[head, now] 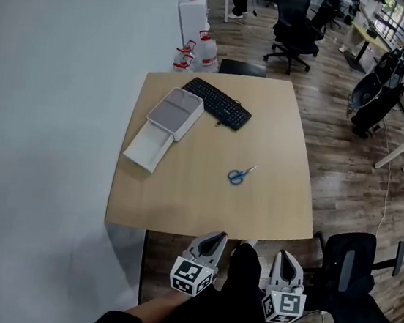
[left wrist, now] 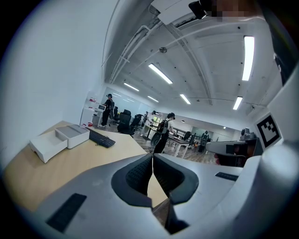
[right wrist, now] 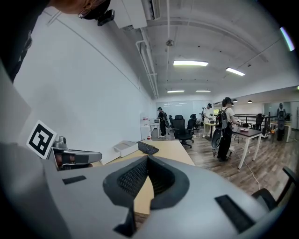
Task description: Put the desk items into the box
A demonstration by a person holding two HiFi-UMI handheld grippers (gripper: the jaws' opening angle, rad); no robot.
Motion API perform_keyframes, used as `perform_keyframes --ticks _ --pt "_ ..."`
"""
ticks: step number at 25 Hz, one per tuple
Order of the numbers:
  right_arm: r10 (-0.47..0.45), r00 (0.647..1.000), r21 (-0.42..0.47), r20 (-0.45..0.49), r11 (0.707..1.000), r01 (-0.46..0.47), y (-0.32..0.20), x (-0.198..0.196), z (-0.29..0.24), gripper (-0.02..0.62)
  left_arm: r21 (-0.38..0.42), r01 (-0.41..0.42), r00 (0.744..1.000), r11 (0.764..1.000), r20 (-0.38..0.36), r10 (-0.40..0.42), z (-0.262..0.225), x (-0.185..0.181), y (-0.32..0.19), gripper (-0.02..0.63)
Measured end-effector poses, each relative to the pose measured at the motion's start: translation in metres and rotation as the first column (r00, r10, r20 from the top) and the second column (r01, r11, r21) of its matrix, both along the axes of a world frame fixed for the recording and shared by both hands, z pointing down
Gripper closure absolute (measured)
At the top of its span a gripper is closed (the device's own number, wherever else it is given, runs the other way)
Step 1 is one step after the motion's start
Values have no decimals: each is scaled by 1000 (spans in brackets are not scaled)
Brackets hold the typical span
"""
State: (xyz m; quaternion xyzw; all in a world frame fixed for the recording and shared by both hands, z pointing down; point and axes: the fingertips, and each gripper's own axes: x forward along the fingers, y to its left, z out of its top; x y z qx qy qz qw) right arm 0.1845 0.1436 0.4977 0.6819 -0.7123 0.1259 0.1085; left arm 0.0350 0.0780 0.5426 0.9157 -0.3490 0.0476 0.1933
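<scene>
Desk [head: 270,203] held flat scissors [head: 241,174]; my left gripper [head: 213,238] and right gripper [head: 283,256], closed on nothing, might skid them away.

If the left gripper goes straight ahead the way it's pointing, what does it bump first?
Probably nothing soon. The left gripper, shut, points across the desk, seemingly above its top. The box and keyboard sit off to the left. The scissors lie roughly ahead, but height is unclear.
</scene>
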Motion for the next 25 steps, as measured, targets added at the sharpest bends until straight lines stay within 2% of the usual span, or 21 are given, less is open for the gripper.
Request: perform_keyframes --ticks 8,14,20,22,25 --pt "-83 996 24 44 996 82 -91 20 13 535 -4 56 997 998 54 -55 21 18 -73 589" --pt "-117 987 -13 113 993 119 -152 50 34 535 -48 55 991 997 126 -49 44 51 -121 589" --pt "-146 978 -60 151 986 156 -199 72 58 535 -75 60 980 995 194 -44 77 69 -166 589" --pt "-166 976 -67 138 982 177 -210 75 62 535 -100 70 975 993 217 -47 88 71 -177 589" --pt "-216 974 -68 73 973 221 -225 75 64 535 -129 85 963 988 267 -48 107 74 -196 588"
